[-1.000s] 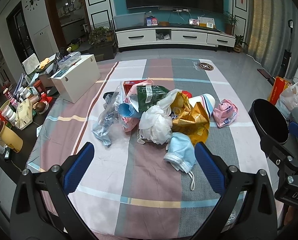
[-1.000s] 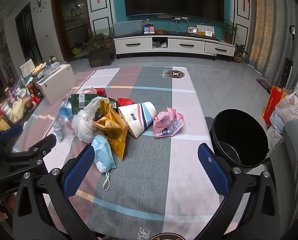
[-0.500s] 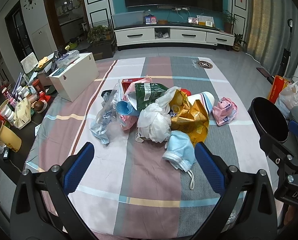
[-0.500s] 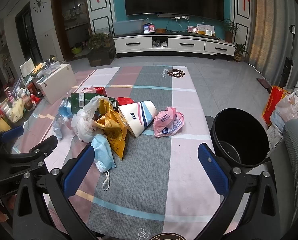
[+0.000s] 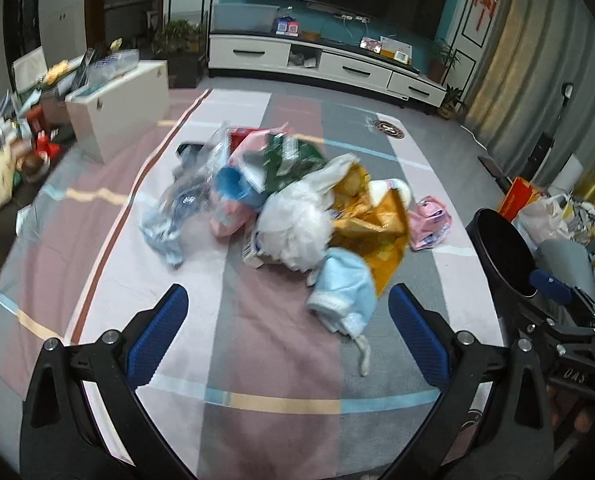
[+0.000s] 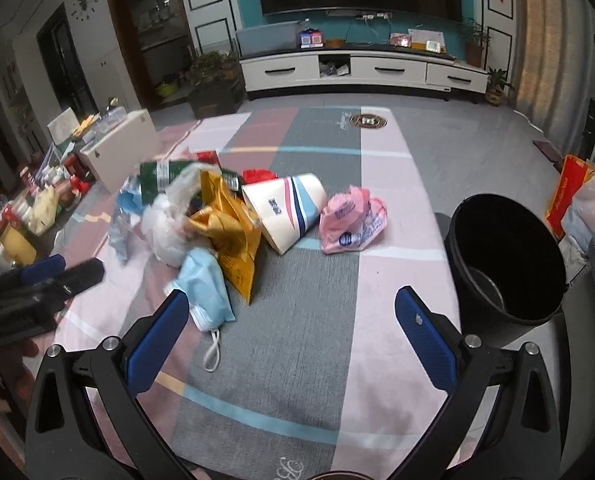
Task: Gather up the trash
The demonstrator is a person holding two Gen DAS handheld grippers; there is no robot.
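A pile of trash lies mid-table on the striped cloth [image 5: 265, 340]: a blue face mask [image 5: 343, 294] [image 6: 207, 286] nearest me, a white plastic bag [image 5: 297, 224], a yellow foil wrapper [image 5: 371, 224] [image 6: 229, 226], a striped paper cup [image 6: 287, 208], a pink bag [image 6: 353, 220] [image 5: 431, 222] and a green packet [image 5: 293, 158]. My left gripper [image 5: 287, 314] is open, hovering just short of the mask. My right gripper [image 6: 291, 322] is open over bare cloth, right of the mask. A black bin [image 6: 505, 260] [image 5: 501, 244] stands off the table's right edge.
A white box [image 5: 117, 108] and cluttered bottles and packets [image 6: 29, 208] sit left of the table. Bags [image 6: 585, 200] stand on the floor at the right. A TV cabinet [image 6: 361, 70] lines the far wall. The left gripper shows at the right wrist view's left edge.
My left gripper has swung and moved in closer to the pile, its view now blurred and tilted. The right gripper has edged forward slightly. The trash has not moved.
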